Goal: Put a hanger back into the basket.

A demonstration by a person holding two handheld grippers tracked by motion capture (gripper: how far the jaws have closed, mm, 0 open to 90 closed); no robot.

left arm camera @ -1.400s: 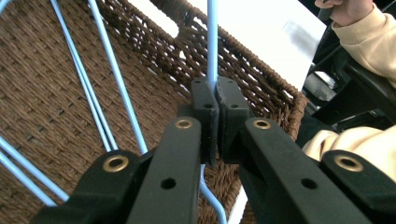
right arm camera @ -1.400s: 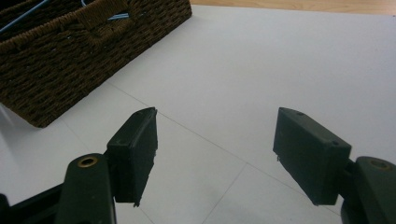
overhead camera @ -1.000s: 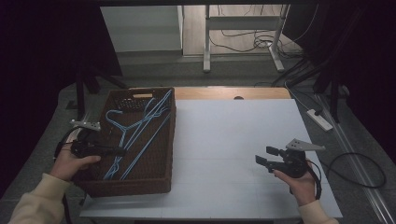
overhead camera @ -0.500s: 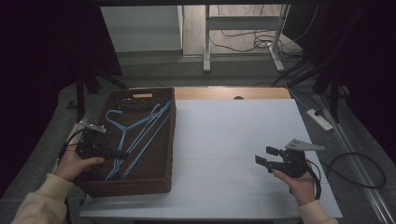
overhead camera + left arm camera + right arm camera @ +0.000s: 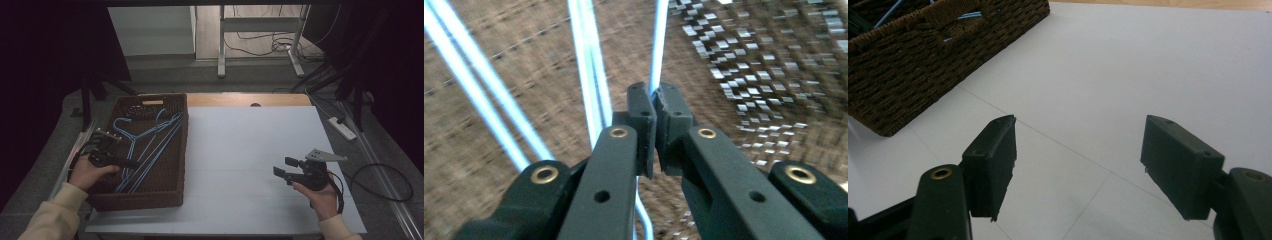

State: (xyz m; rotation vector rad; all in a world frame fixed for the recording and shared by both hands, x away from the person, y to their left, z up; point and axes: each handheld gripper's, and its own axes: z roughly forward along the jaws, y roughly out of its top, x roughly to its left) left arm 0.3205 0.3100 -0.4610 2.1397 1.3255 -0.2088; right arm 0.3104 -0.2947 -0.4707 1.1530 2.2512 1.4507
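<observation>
Work in hand: lifting a blue wire hanger [image 5: 145, 145] out of the wicker basket [image 5: 180, 150] at the left of the tabletop [image 5: 250, 145].
Left hand-held gripper [image 5: 131, 163]: reaches over the basket's left wall, low inside it; in the left gripper view its jaws are pressed together on a thin blue wire of the hanger [image 5: 658, 55], with the pads [image 5: 642, 117] nearly meeting.
Why held so: the wire is thin and lies almost flat on the weave, so pinching one strand looks like the only secure purchase.
Right hand-held gripper [image 5: 281, 168]: hovers over bare tabletop at the near right, jaws wide apart and holding nothing; probably waiting to receive or steady the hanger.
Hangers: several lie overlapped, hooks toward the far end of the basket; they may tangle when one rises.
Edges: the basket walls are high, so the hanger must go up before sideways.
Open room: the white tabletop between basket and right hand-held gripper is wide and free.
</observation>
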